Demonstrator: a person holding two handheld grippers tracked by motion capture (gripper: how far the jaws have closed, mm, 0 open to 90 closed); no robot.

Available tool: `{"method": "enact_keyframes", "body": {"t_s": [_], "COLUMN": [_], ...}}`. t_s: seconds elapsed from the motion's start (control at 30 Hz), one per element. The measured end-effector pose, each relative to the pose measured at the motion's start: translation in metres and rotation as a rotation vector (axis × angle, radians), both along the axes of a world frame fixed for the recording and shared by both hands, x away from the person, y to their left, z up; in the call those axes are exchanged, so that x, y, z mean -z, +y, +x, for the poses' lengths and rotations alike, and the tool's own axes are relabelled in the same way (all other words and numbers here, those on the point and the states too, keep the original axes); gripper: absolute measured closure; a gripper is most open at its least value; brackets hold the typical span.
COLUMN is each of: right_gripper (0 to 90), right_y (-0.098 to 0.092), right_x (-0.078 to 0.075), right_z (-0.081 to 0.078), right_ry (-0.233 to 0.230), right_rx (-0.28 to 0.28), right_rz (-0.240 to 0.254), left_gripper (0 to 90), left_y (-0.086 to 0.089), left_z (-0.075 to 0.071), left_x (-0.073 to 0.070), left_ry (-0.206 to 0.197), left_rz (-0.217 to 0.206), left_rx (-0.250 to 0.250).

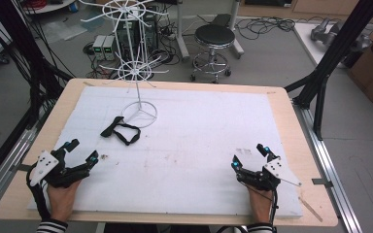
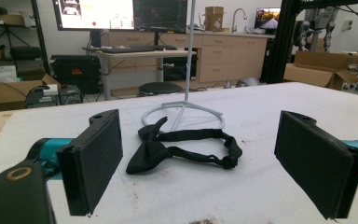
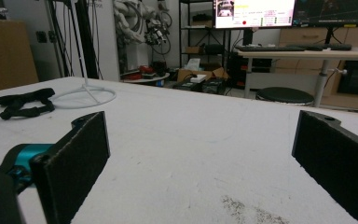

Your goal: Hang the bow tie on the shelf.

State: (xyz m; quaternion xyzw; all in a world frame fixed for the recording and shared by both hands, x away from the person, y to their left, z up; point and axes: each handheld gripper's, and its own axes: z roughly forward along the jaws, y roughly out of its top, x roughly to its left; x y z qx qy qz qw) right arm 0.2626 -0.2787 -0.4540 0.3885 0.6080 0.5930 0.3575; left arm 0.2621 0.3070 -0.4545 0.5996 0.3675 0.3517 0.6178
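Reaching for the bow tie looks like the step in hand, judged from how the left tongs are aimed straight at it in the left gripper view, w/ both jaws spread wide and nothing held. Right tongs are also spread wide and empty, resting near the front right of the counter. The tie lies flat on the white mat, just in front of the ring base of the wire stand, apart from it or barely so; contact can't be told. A clean pick is prob. best made at the knot, the thickest part, w/ jaws kept low over the mat so the strap isn't snagged. Approach should be kept on the near side, since the stand's rod and spokes crowd the space behind. Mat btw. the two tongs is bare, so room for moving is ample; the counter's edges are well apart from the tie.
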Motion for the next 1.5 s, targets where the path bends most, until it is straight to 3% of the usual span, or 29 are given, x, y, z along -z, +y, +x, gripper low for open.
{"method": "enact_keyframes", "body": {"t_s": [1.07, 1.27, 1.5], "right_gripper": [3.0, 3.0, 2.9], "right_y": [0.0009, 0.0011, 0.0009], "right_x": [0.0, -0.0001, -0.0001], "right_z": [-0.0009, -0.0007, -0.0008], "right_ry": [0.001, 0.004, 0.006], "right_rx": [-0.001, -0.001, 0.0], "right_rz": [-0.005, -0.004, -0.004], "left_gripper": [15.3, 15.2, 14.7], "left_y": [0.0025, 0.003, 0.0043], "left_z": [0.0002, 0.0018, 0.0046], "left_x": [0.0002, -0.0004, -0.0034], "left_ry": [-0.003, 0.015, 0.081], "left_rz": [-0.022, -0.023, -0.005], "left_rx": [0.029, 0.033, 0.029]}}
